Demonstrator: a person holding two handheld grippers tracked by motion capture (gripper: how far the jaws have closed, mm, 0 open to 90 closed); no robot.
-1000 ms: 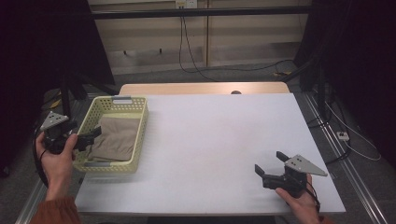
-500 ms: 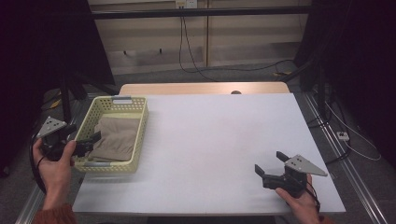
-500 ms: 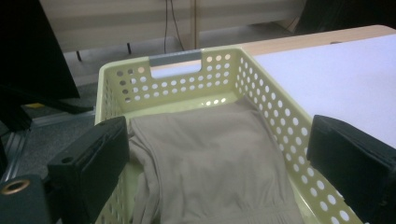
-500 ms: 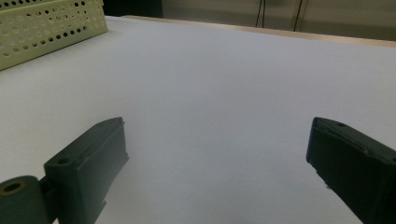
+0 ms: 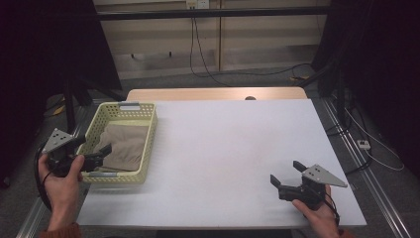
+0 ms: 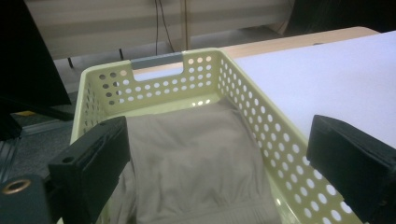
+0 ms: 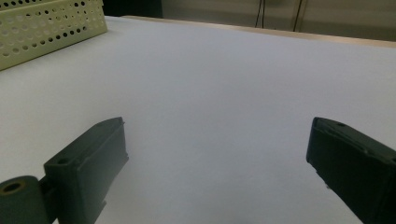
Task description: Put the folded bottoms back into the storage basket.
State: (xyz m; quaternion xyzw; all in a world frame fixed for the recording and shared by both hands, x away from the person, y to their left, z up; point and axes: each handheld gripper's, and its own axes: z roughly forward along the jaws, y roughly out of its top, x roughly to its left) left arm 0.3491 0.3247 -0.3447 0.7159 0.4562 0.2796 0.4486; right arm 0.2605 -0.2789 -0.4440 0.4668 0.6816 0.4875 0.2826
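Note:
A pale yellow perforated basket (image 5: 150, 140) stands at the table's left side, and a folded beige cloth (image 5: 125, 148) lies in it. My left gripper (image 5: 101, 154) hovers at the basket's near left corner, open and pointing in over the cloth. In the left gripper view the open left gripper (image 6: 219, 135) frames the cloth (image 6: 196, 154) and the basket's right wall (image 6: 261, 116), with nothing held. My right gripper (image 5: 286, 172) rests open near the table's front right edge. In the right gripper view the right gripper (image 7: 217, 135) has only bare tabletop between its jaws.
The white table (image 5: 233, 144) stretches between the basket and the right gripper. A wooden strip (image 5: 218, 94) runs along its far edge. Cables and dark stands lie on the floor beyond. A basket corner (image 7: 51, 21) shows far off in the right gripper view.
My left gripper has drawn back slightly towards the near left, away from the cloth. The right gripper has not moved.

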